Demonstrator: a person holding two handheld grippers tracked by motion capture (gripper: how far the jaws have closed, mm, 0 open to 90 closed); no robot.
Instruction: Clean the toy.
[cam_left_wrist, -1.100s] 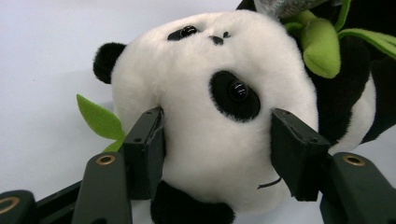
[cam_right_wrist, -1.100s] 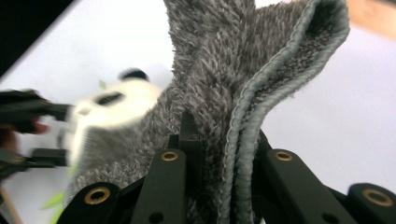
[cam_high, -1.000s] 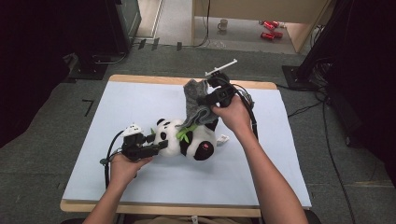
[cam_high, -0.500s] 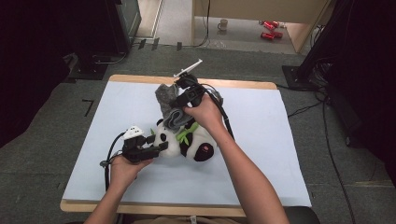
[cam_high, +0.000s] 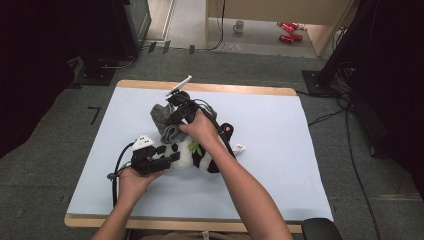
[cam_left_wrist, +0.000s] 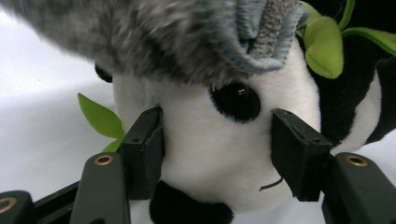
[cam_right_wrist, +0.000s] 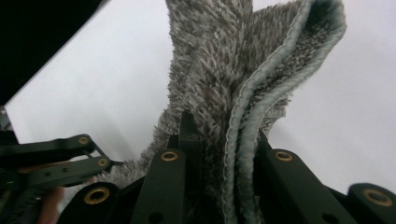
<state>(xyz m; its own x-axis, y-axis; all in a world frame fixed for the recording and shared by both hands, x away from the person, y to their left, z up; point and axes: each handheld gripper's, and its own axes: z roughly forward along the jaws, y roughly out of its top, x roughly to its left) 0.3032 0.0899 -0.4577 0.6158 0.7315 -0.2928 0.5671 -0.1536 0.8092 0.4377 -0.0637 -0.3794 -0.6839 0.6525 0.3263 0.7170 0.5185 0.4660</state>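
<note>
High view, table: a pale blue mat on a wooden-edged table is being looked down on, with a black-and-white plush panda with green felt leaves lying near its middle.
High view, cloth: a fuzzy grey cloth with a stitched blue-grey hem is being held just above and behind the panda, touching its top.
High view, left gripper: it is being held low on the mat at the panda's left side, jaws against the plush.
High view, right gripper: it is being held over the panda from behind, its tip buried in the grey cloth.
High view, surroundings: a mug and red cans on the floor beyond the table are being shown here alone.
Left gripper view, grasp: the panda's white head is being squeezed between the two half-spread pads, one on each cheek, below a black eye.
Left gripper view, cloth: the grey cloth is being draped over the top of the head, a detail that is being hidden by the hand from above.
Right gripper view, grasp: a fold of the grey cloth is being pinched tight between nearly closed jaws, its hem running between them.
Right gripper view, background: the mat is being seen behind the cloth.
Containers: whether the mug is holding anything cannot be told.
</note>
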